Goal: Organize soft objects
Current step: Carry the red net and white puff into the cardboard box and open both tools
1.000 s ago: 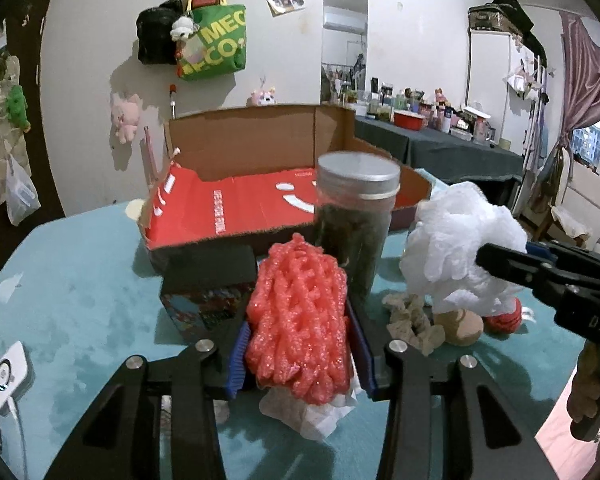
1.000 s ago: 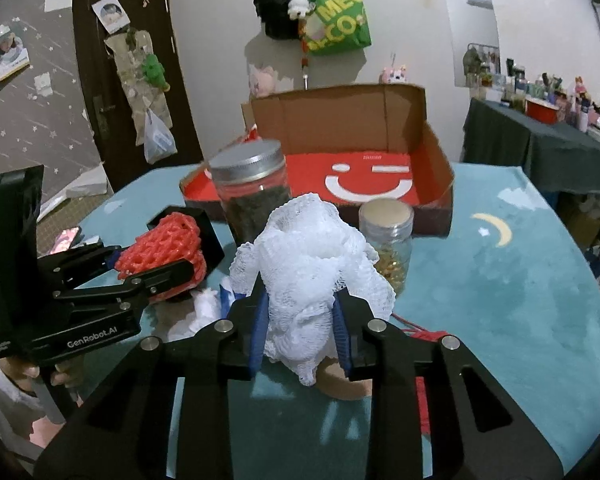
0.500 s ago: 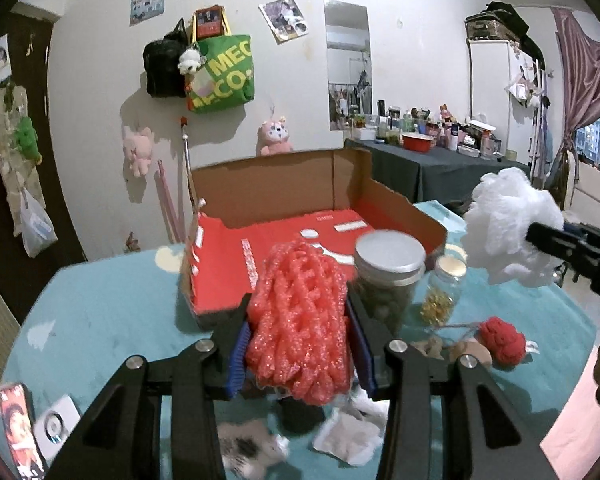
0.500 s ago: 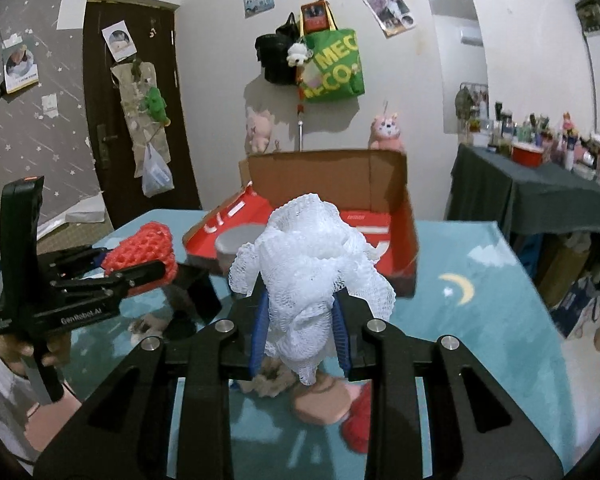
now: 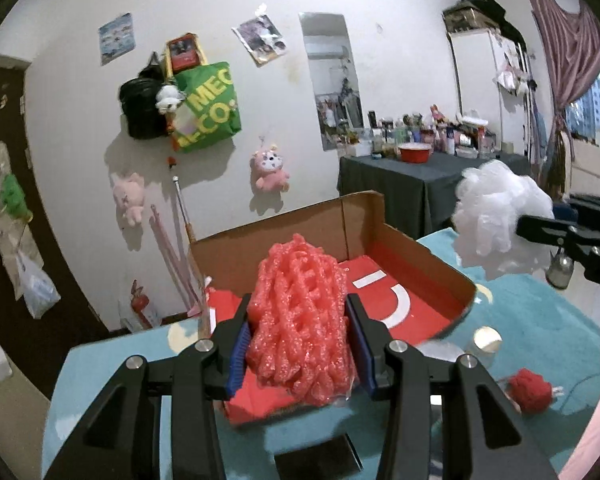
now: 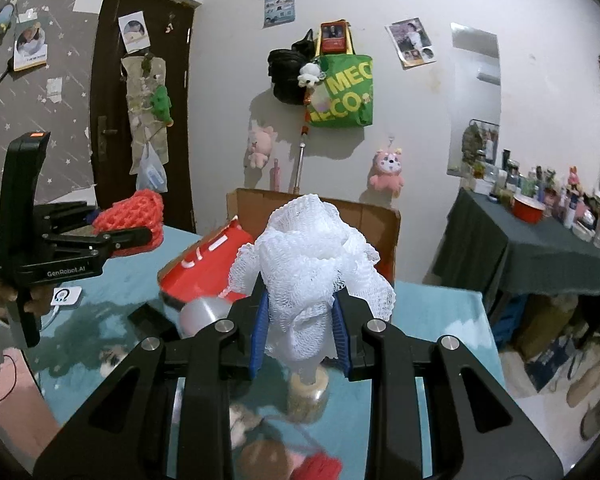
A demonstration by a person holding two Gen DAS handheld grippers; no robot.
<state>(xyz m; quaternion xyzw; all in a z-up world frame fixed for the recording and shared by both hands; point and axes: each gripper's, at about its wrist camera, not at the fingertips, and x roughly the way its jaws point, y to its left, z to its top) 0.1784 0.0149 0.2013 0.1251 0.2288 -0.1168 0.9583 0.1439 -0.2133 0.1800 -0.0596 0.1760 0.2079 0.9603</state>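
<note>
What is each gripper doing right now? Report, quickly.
Left gripper: shut on the red foam net.
Right gripper: shut on the white mesh bath pouf.

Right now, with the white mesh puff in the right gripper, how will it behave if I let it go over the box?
The white mesh puff bulges well past the right gripper, so it probably springs back once freed. It looks airy and light, likely dropping softly into the cardboard box. Its loose netting may snag on the pads.
</note>
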